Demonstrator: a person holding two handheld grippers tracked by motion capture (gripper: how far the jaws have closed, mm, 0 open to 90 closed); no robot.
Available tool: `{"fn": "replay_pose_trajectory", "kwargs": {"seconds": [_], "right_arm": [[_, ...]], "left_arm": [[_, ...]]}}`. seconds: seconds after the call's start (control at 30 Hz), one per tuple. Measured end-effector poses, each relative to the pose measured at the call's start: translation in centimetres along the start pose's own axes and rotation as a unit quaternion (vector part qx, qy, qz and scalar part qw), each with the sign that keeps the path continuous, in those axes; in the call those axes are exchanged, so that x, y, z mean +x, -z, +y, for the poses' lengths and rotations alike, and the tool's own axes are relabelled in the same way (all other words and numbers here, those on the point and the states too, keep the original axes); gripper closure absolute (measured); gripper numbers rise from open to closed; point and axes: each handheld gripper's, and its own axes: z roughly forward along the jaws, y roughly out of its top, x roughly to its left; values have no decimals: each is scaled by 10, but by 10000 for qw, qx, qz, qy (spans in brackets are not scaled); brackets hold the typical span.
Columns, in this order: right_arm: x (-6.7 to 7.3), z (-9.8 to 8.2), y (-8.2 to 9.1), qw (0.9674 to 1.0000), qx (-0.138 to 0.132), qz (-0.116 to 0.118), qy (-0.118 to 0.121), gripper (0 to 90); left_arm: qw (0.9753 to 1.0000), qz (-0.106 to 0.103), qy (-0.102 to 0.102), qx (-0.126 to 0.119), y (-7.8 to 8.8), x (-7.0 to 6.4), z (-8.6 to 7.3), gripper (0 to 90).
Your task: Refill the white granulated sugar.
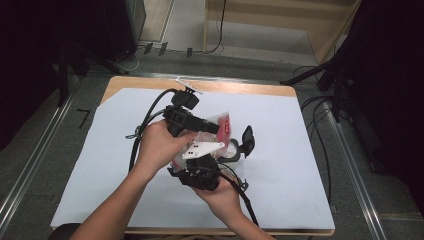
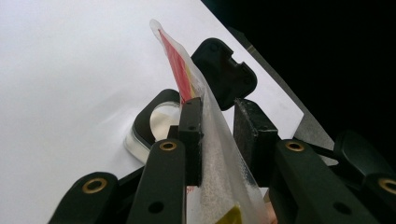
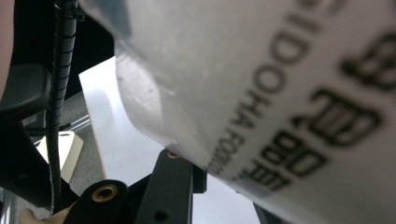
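Nearest the person, the right gripper (image 1: 202,167) is held just above the near middle of the white sheet (image 1: 300,165), its jaws pinching the lower end of a clear plastic pouch (image 1: 220,131); printed film lies close over its own view. Just beyond, the left gripper (image 1: 210,127) pinches the pouch's upper part between its pads (image 2: 191,135). The pouch is held off the table between both tools, its long axis running away from the person, red-printed end pointing far. Touching its far side sits a black open-lidded container (image 1: 242,145). Bare sheet lies wide left, right and beyond; the table edge (image 1: 225,86) is well apart.
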Motion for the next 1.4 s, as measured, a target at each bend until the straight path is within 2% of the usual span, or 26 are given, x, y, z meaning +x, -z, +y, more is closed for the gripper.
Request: {"fn": "replay_pose_trajectory", "kwargs": {"seconds": [0.47,0.67,0.87,1.1,1.3,1.4], "right_arm": [[1,-7,-5,9998,-129,-153,-74,801],[5,-11,-5,9995,-239,-219,-17,788],[6,-13,-6,9993,-296,-227,-56,791],[4,-11,-5,9993,-291,-230,-87,797],[3,-9,-5,9992,-282,-205,-181,797],[3,-8,-4,9993,-247,-194,-182,804]], "left_arm": [[9998,16,-179,75,-6,0,-1,766],[9999,14,-129,94,-5,3,-1,766],[9997,32,-214,124,-4,1,-2,775],[9998,-46,-172,23,-5,2,-1,770],[9998,-10,-202,-40,-6,-1,0,761],[9998,-72,-184,-60,-5,1,0,761]]}}
